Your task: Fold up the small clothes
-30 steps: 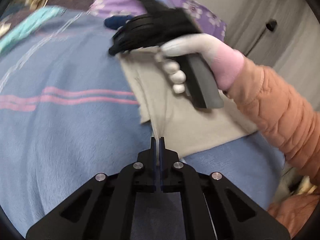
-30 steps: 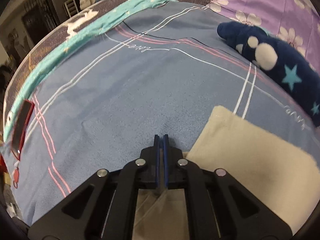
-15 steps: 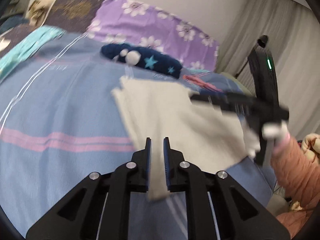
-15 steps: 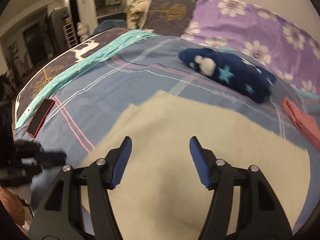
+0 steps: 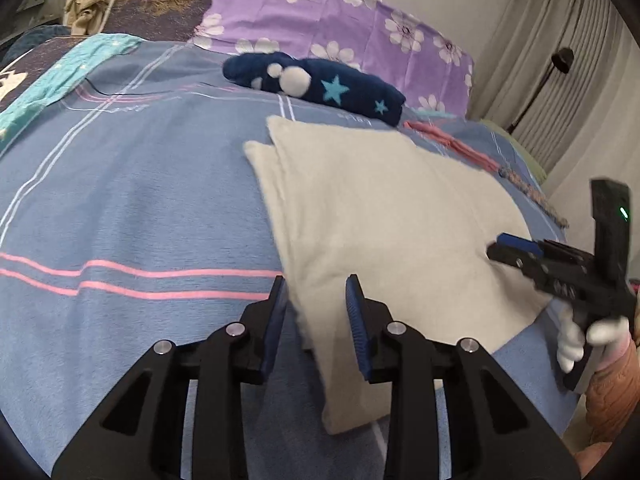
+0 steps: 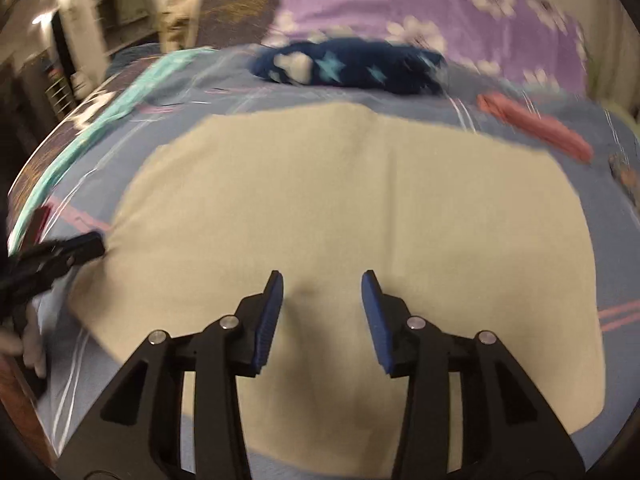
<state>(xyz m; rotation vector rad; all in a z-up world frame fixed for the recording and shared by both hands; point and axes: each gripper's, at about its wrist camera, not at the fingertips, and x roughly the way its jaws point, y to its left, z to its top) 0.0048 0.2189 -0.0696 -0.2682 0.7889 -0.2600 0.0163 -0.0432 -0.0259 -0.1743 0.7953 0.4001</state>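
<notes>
A cream cloth (image 5: pixel 380 208) lies folded flat on the blue striped bed cover (image 5: pixel 120 200), with a second layer peeking out along its left edge. My left gripper (image 5: pixel 316 300) hovers over the cloth's near left edge. Its jaws are opening, and the edge lies under the gap without either pad pressing on it. My right gripper (image 6: pixel 322 296) is above the near middle of the cloth (image 6: pixel 340 200), its jaws closing with nothing pinched. A white-gloved hand holds the right gripper (image 5: pixel 516 248) at the cloth's right side. The left gripper (image 6: pixel 80 246) shows at the cloth's left edge.
A navy star-patterned garment (image 5: pixel 320 84) lies behind the cloth, in front of a purple floral pillow (image 5: pixel 340 20). A pink item (image 5: pixel 452 144) is at the far right. A red phone (image 6: pixel 38 220) sits near the bed's left edge. A lamp stand (image 5: pixel 560 60) and curtains are on the right.
Both grippers were shut on the cloth and have let go. The right one swung from the far corner back to the near right side. The cloth now lies folded flat.
</notes>
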